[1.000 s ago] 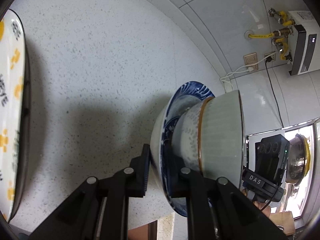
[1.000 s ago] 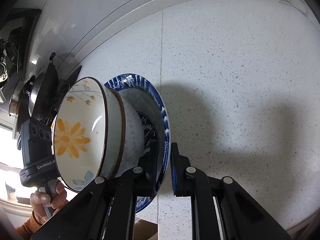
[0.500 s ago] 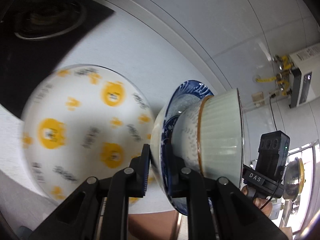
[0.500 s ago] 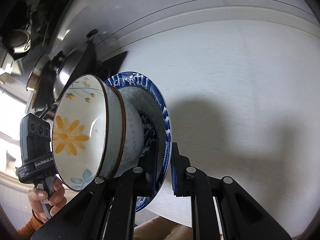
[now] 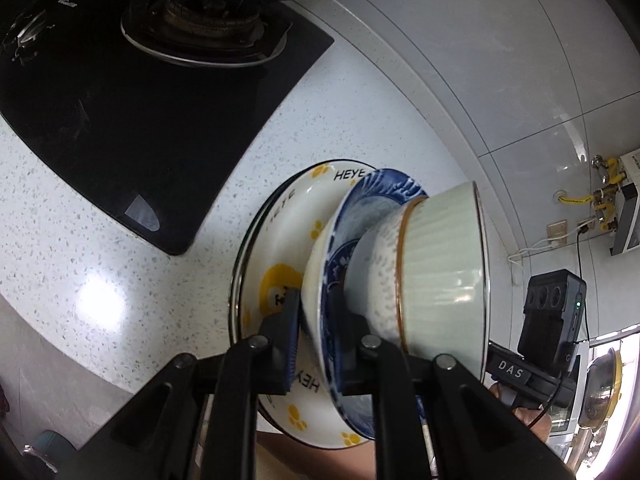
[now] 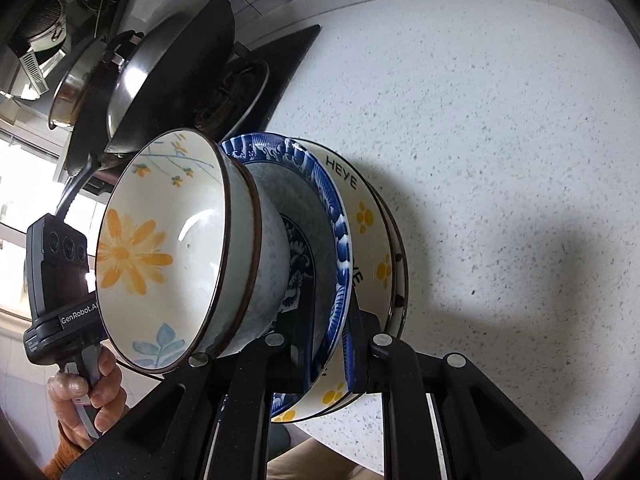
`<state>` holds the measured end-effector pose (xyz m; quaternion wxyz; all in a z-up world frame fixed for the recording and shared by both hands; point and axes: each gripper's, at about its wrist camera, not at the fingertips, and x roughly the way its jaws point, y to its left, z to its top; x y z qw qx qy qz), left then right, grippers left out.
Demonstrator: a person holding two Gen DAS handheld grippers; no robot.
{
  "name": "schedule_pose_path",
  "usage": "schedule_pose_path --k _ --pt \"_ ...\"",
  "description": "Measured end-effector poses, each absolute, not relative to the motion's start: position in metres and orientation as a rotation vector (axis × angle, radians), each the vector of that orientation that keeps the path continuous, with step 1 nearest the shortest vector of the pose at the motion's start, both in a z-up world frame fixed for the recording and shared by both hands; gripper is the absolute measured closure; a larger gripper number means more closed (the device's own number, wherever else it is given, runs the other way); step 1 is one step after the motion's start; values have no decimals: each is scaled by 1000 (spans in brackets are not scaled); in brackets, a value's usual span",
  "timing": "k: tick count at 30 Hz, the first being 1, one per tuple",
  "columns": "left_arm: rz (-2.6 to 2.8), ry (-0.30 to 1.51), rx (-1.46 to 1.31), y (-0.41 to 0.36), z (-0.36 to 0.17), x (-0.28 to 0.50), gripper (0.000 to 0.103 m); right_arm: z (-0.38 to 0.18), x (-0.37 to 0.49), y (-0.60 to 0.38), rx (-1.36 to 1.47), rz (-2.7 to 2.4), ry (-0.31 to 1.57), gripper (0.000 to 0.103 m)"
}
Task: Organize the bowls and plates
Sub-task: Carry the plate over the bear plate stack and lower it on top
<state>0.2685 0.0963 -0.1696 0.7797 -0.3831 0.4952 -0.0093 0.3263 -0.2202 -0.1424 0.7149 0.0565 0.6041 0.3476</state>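
My left gripper (image 5: pixel 318 324) and my right gripper (image 6: pixel 328 334) are both shut on opposite rims of a blue-patterned plate (image 5: pixel 374 192) (image 6: pixel 336 216). A flower bowl (image 6: pixel 160 248), pale green outside (image 5: pixel 436 272), sits nested in a speckled bowl (image 5: pixel 376 276) on that plate. The stack is over a white plate with yellow paw prints and "HEYE" text (image 5: pixel 280 240) (image 6: pixel 372 216) that lies on the speckled counter (image 5: pixel 80 240). I cannot tell whether the blue plate touches the white plate.
A black gas hob (image 5: pixel 140 120) with a burner lies beside the white plate. A steel wok with lid (image 6: pixel 168 64) stands on it. The tiled wall (image 5: pixel 480 60) carries a socket and a gas heater (image 5: pixel 628 216). The counter's front edge is close below.
Both grippers carried the blue plate with its bowls sideways across the counter to above the white paw-print plate. The hob has come into view. The grips are unchanged.
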Motion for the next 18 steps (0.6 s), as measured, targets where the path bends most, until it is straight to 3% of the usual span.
schedule_pose_path --k 18 --pt "-32 1036 -751 89 -164 288 91 -140 320 -201 128 734 1307 90"
